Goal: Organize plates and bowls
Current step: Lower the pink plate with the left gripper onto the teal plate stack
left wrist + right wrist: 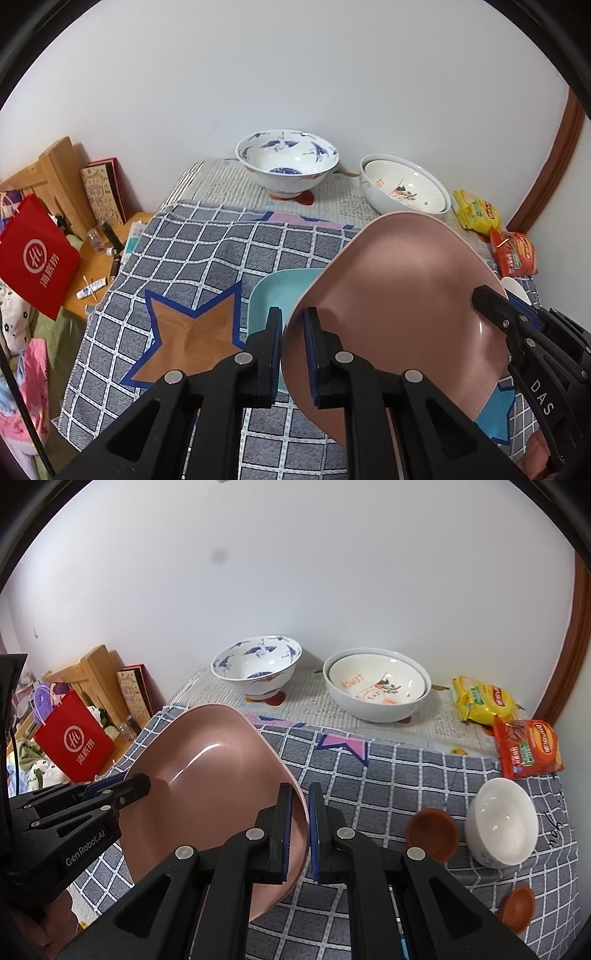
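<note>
Here, left claw [293, 349] and right claw [300, 830] are each clamping opposite rims of the pink plate [399, 295] (sharing its width), carrying it tilted above the teal plate [273, 295] just beneath, presumably for stacking.

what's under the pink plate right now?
A light blue plate lies on the checked cloth below the pink plate, which both grippers, left and right, hold by opposite edges. Most of the blue plate is covered; only its left part shows.
</note>
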